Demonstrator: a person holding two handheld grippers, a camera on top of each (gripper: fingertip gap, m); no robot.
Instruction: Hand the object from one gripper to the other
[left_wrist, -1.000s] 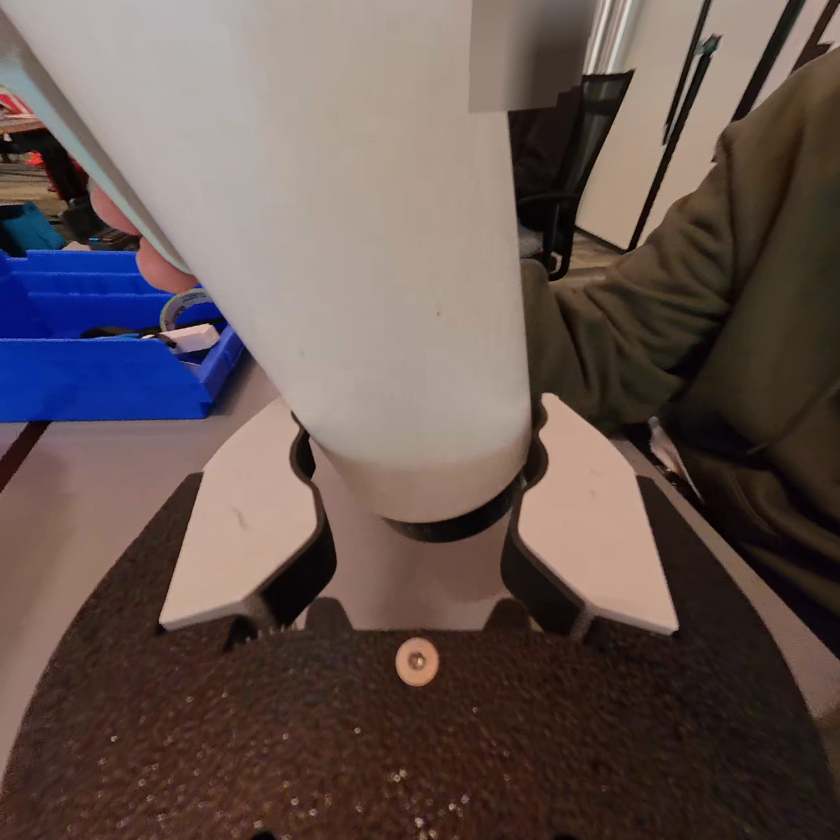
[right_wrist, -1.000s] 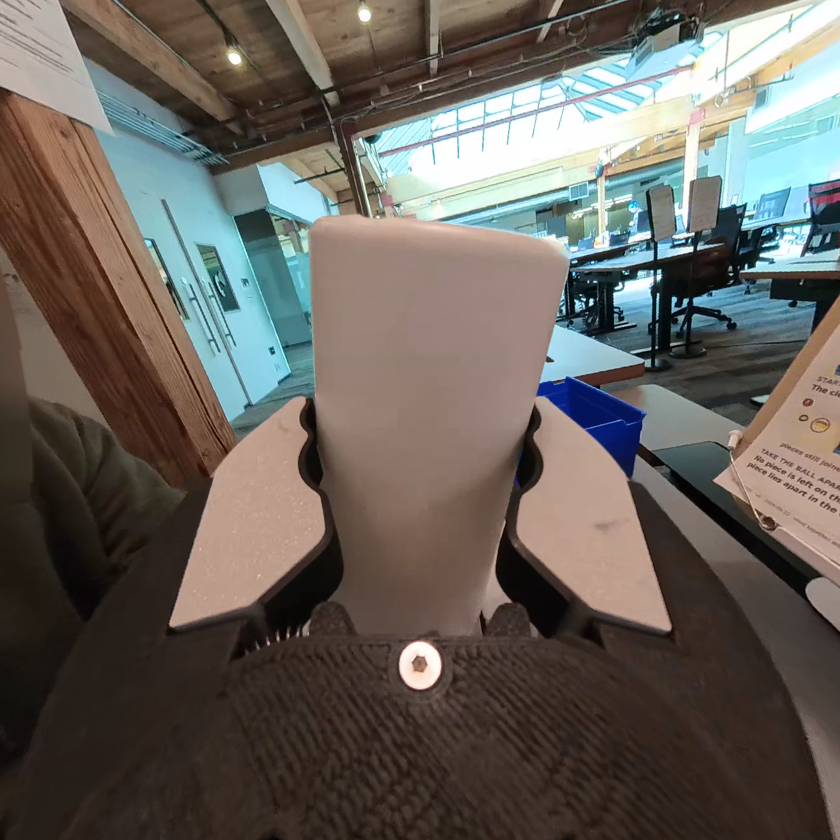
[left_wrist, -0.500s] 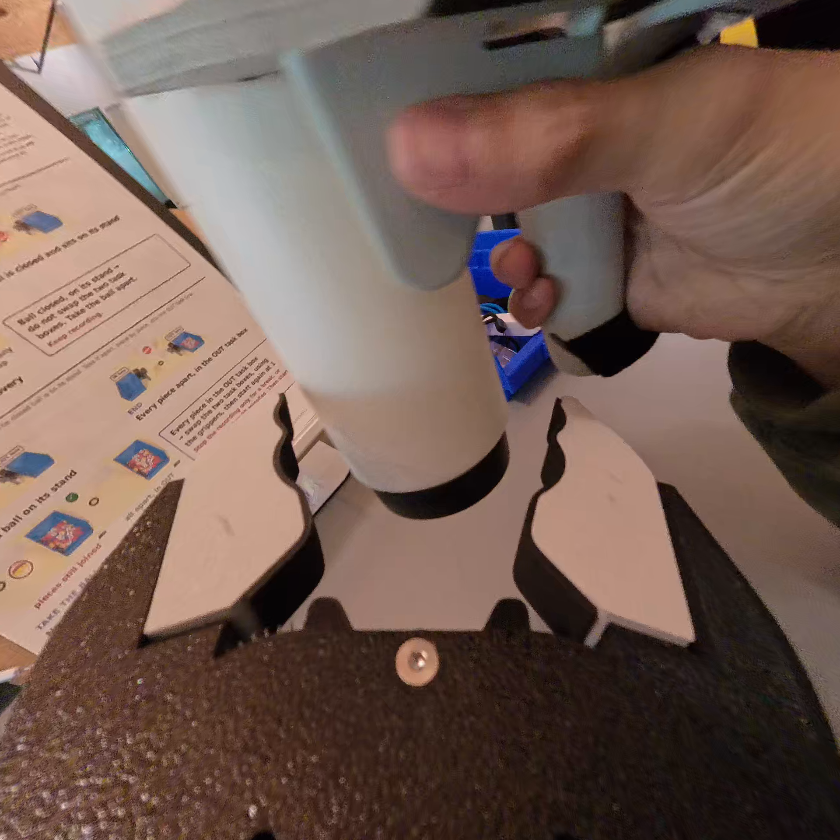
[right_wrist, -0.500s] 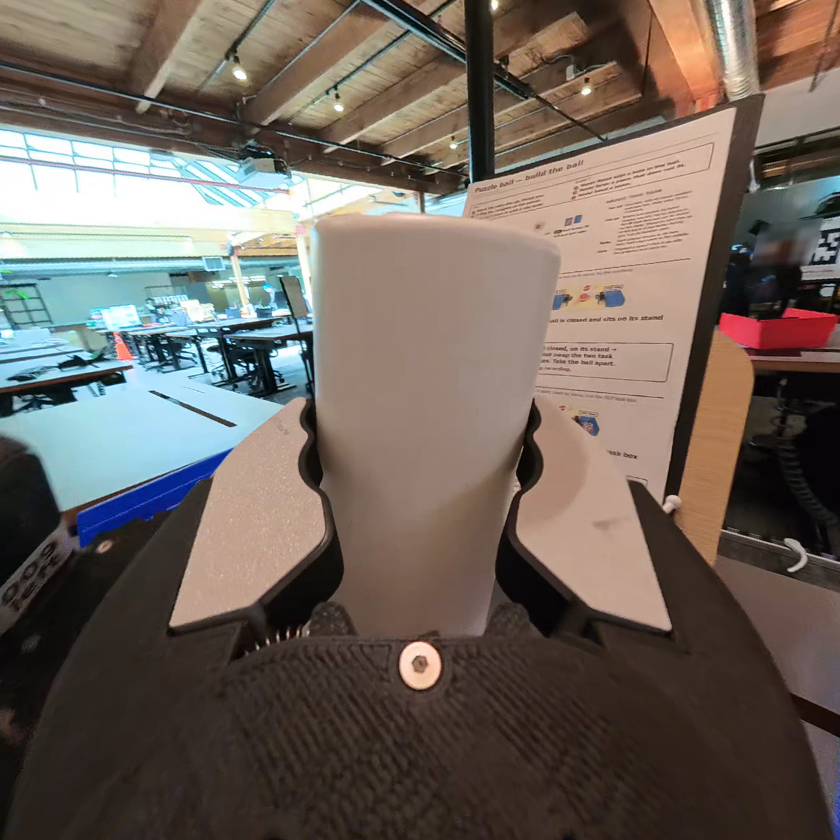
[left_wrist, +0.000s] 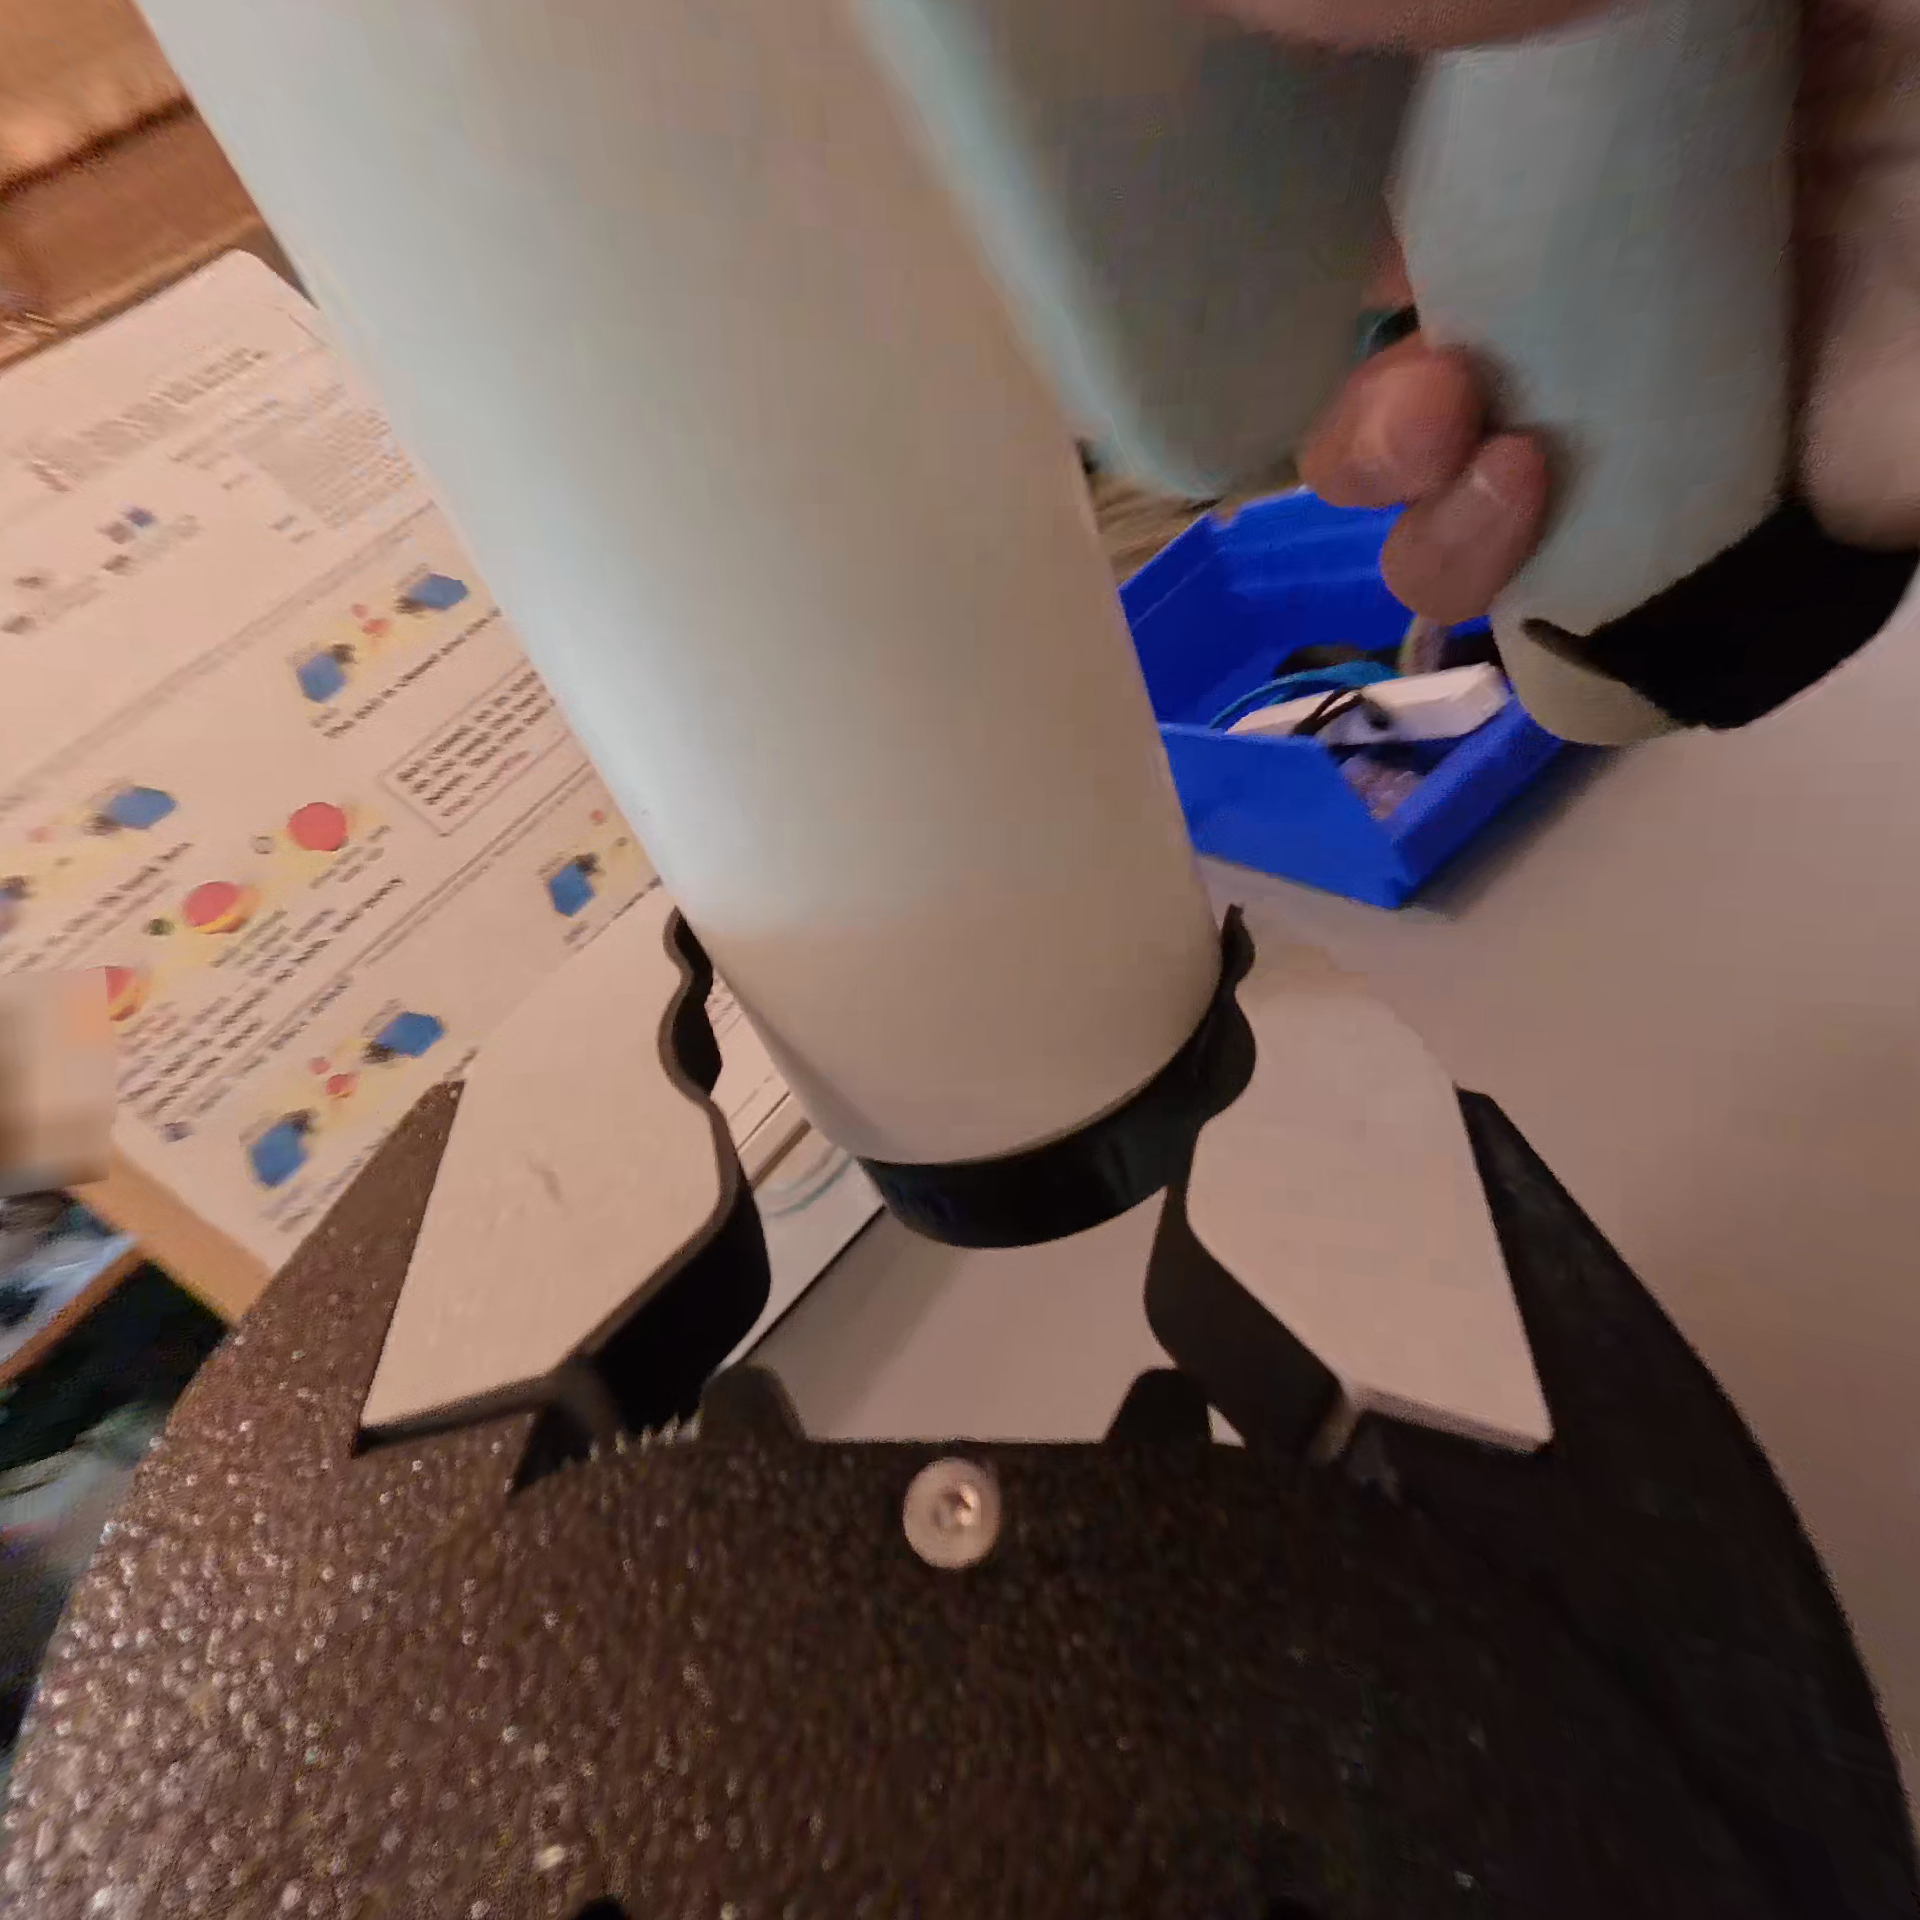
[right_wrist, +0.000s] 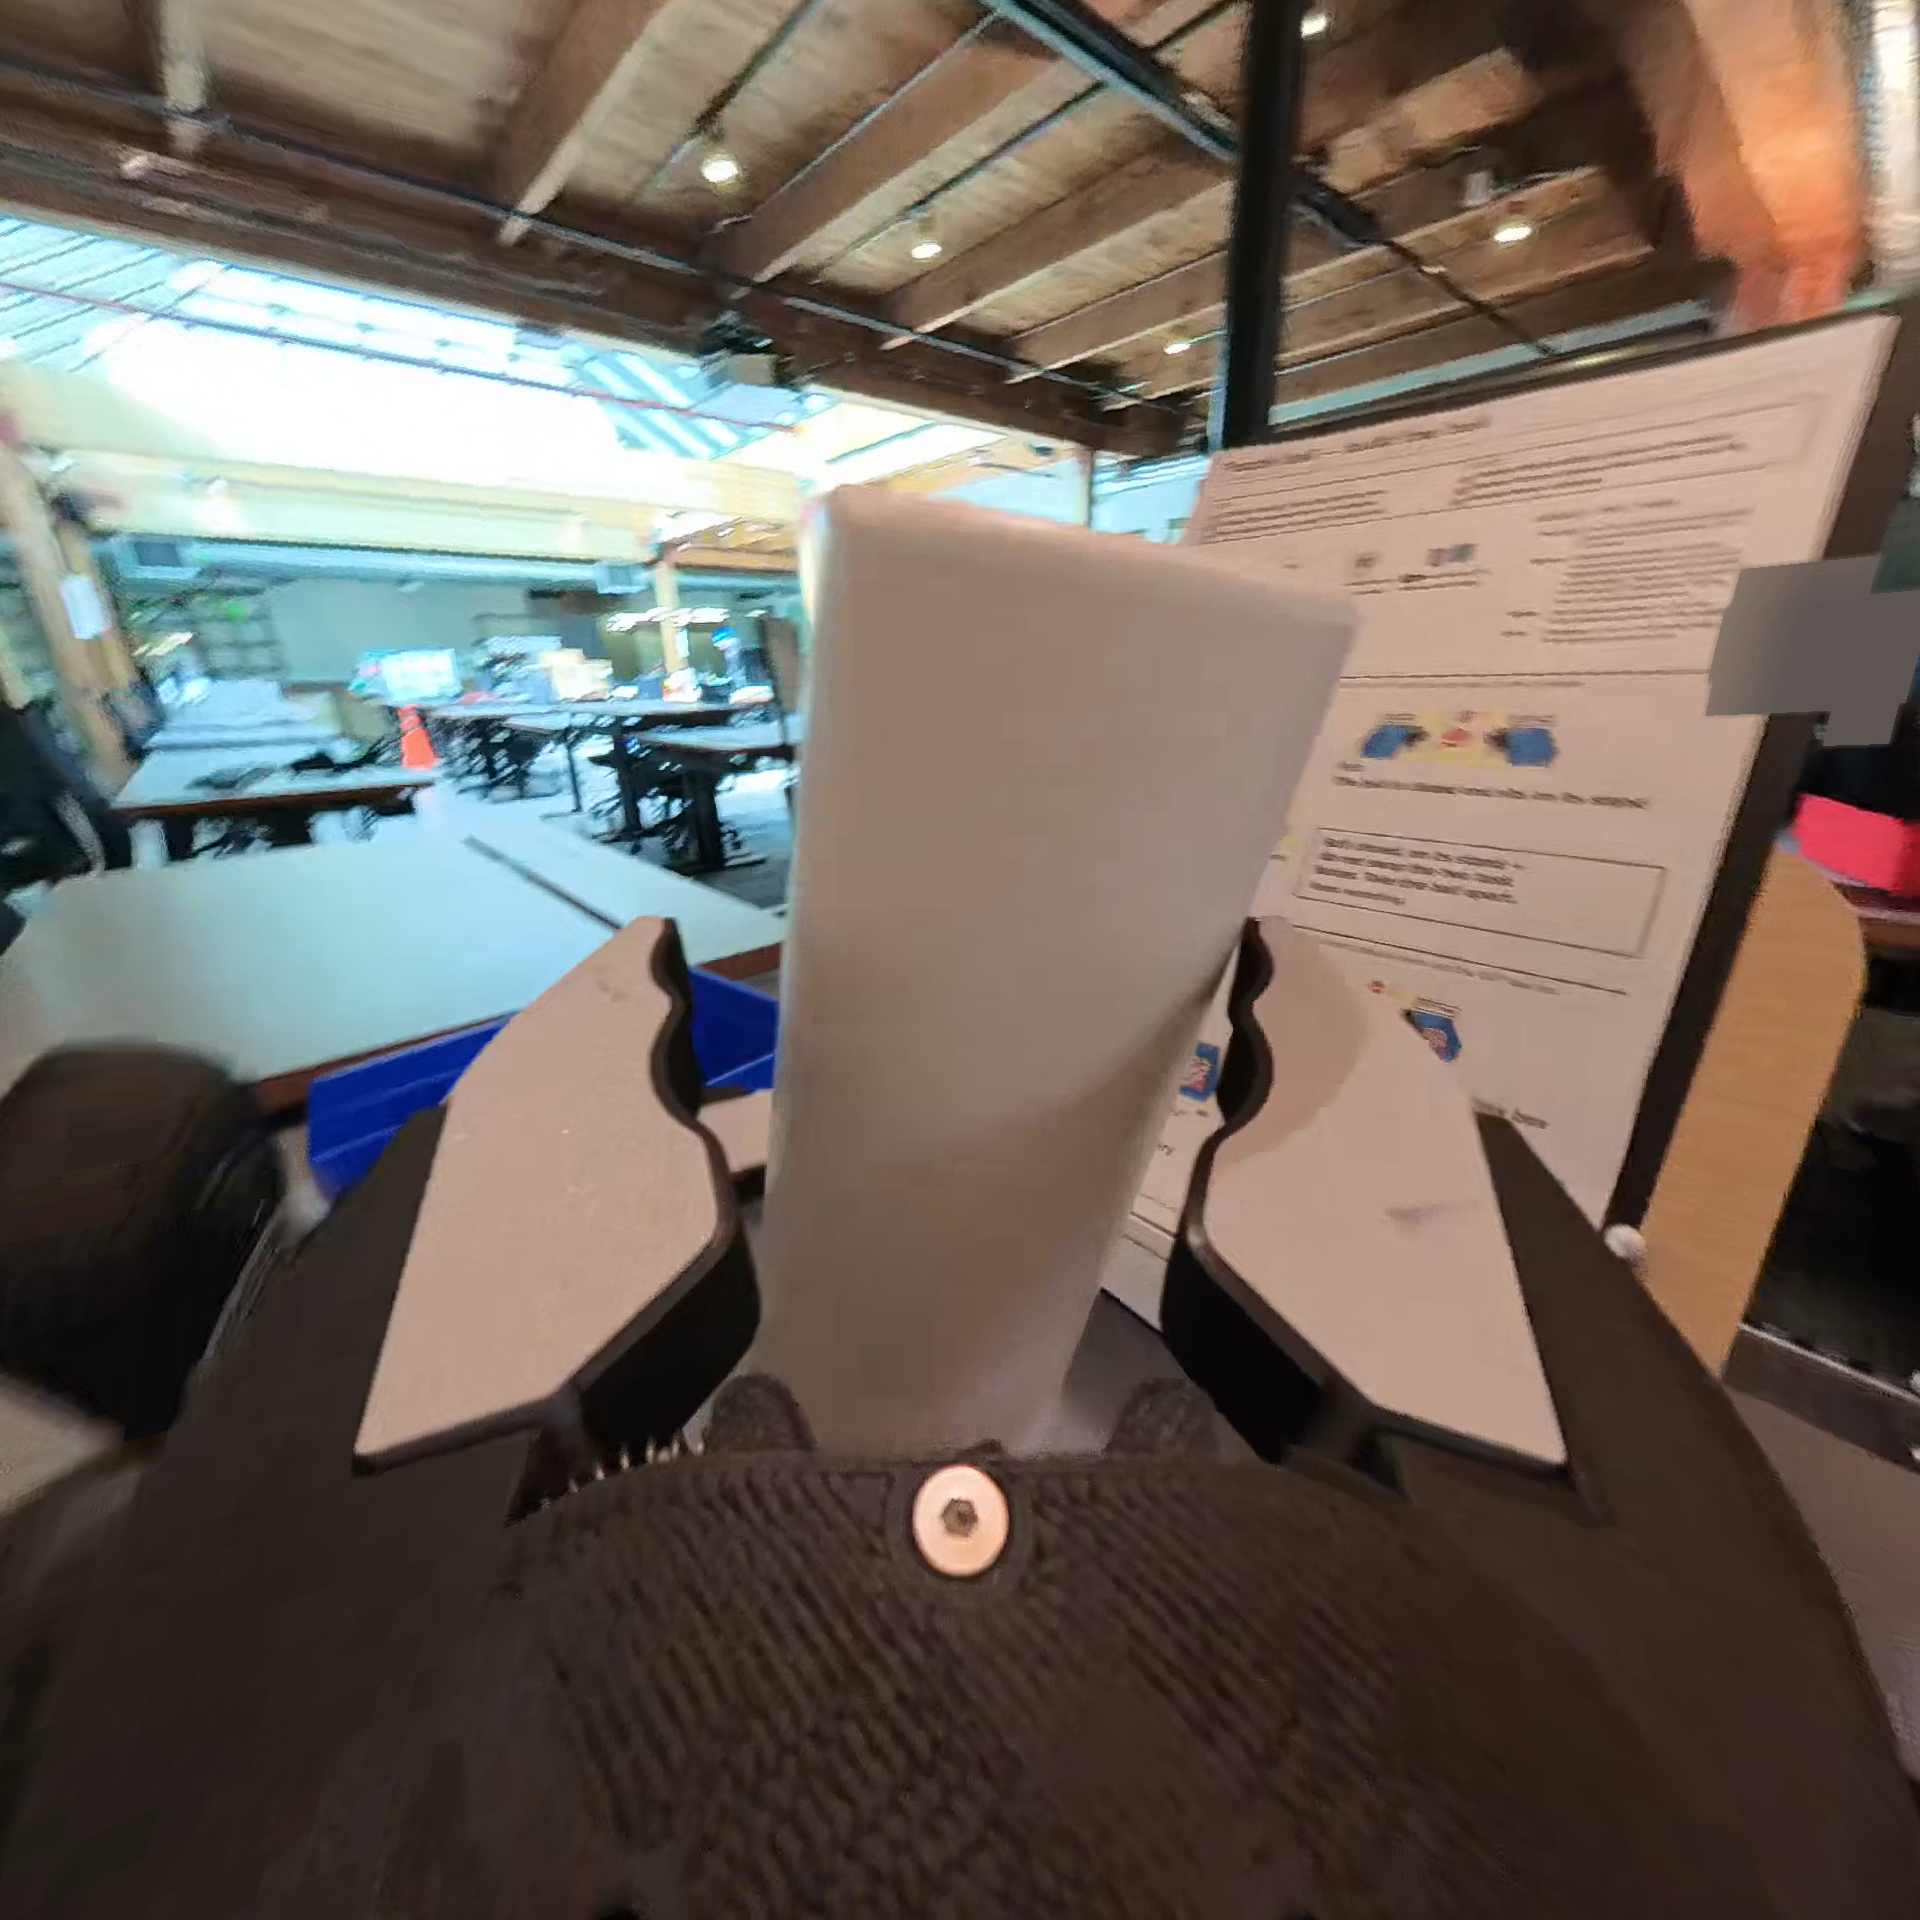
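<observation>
A white cylinder (left_wrist: 790, 582) with a black end cap (left_wrist: 1049, 1184) sits between the fingers of my left gripper (left_wrist: 956, 935), which is shut on its lower end just above the cap. In the right wrist view the same cylinder (right_wrist: 1039, 883) stands tilted between the jaws of my right gripper (right_wrist: 961, 956). Those jaws are open, with a gap on the left side. A hand (left_wrist: 1434, 488) holding the right gripper's white handle shows at the upper right of the left wrist view.
A blue bin (left_wrist: 1351, 810) with small parts stands on the grey table (left_wrist: 1662, 1091), and also shows in the right wrist view (right_wrist: 395, 1101). A printed instruction board (left_wrist: 260, 779) stands at the left; it is on the right in the right wrist view (right_wrist: 1507, 831). Tip to tip, the grippers are about 10 cm apart.
My left gripper, open half a second ago, has closed on the cylinder's lower end. My right gripper's jaws have spread apart, and the cylinder now tilts between them.
</observation>
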